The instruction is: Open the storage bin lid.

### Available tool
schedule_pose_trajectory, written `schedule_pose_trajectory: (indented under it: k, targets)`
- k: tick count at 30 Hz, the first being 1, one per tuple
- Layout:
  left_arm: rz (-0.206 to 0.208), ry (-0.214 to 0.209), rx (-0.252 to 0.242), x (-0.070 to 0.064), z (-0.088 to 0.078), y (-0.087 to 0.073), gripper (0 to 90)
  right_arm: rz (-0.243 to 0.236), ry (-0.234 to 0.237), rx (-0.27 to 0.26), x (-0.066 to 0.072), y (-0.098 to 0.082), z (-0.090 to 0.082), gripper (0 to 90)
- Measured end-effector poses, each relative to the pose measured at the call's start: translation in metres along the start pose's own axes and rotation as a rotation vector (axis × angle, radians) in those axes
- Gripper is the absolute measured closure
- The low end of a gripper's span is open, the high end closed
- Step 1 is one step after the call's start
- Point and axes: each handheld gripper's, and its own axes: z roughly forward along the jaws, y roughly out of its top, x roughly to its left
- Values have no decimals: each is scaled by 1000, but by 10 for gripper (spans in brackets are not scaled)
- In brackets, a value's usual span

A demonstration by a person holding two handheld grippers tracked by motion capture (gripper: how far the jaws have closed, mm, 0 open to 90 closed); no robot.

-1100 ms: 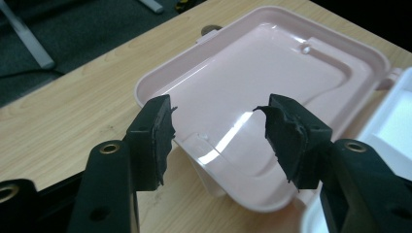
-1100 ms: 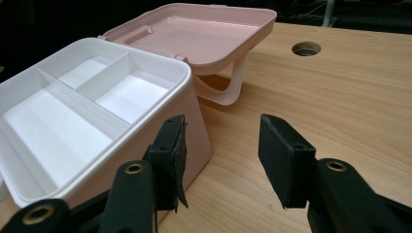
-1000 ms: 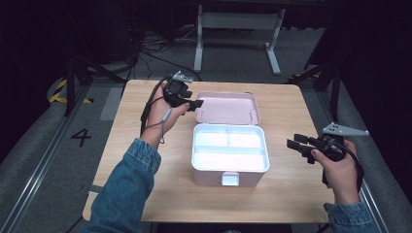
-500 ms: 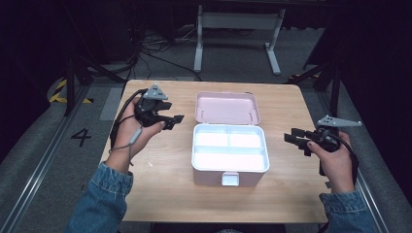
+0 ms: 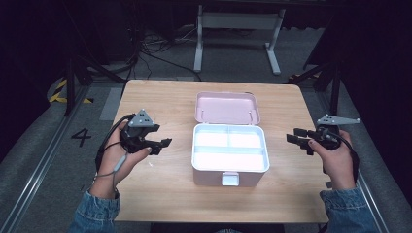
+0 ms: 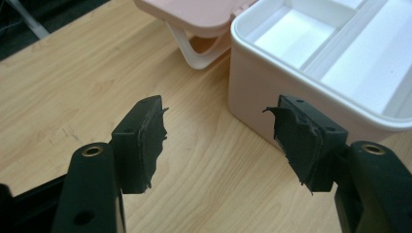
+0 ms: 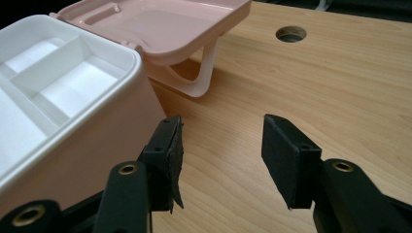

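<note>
Two pairs of black jaws stand wide apart, and we have nothing between either of them. Our left gripper [image 5: 164,143] has just been opening its jaws, and in the left gripper view its pads [image 6: 145,141] frame only bare table [image 6: 58,87]. Our right gripper [image 5: 297,140] holds its jaws spread too, with wood grain alone showing between its pads [image 7: 284,158].

We see the risk in how close both sets of jaws sit to the box [image 5: 229,158]. In the left gripper view the one pad shows right against the box's side wall, and in the right gripper view the one pad shows just beside the opposite wall; whether either touches, we cannot tell. If we close in unevenly, we judge that one pad could shove the light plastic box sideways across the smooth table before the other meets it. The worn, ragged pad faces may also slip on the glossy wall. A careless sweep could catch the white handle [image 7: 204,73] or knock the lid [image 5: 227,107], which lies folded back flat behind the box.

From the high view, the pink box sits in the middle of the table between our two grippers, open, its white divided tray [image 5: 229,145] bare, its latch [image 5: 230,179] facing us.
</note>
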Motion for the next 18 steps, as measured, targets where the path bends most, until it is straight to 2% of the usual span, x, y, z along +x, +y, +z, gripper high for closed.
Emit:
schedule_pose_trajectory:
  k: [1, 3, 8, 11, 14, 15, 17, 18]
  targets:
    - [-12, -6, 10, 0, 2, -3, 365, 5, -1, 3, -1, -1, 0, 512]
    - [-8, 2, 36, 2, 4, -8, 362, 7, -11, 12, -4, -4, 0, 512]
    - [-31, -1, 49, 4, 8, -20, 351, 16, -18, 36, -10, -8, 1, 516]
    - [-47, 20, 86, 7, 11, -28, 347, 11, -30, 53, -13, -10, 4, 516]
    - [-67, 29, 145, 13, 16, -35, 343, 13, -32, 65, -14, -12, 6, 516]
    - [-90, 41, 152, 15, 20, -40, 344, 14, -31, 69, -15, -13, 6, 514]
    - [-115, 55, 204, 19, 23, -47, 343, 19, -33, 73, -16, -14, 7, 513]
    - [-121, 64, 213, 21, 25, -49, 343, 23, -33, 76, -17, -15, 8, 512]
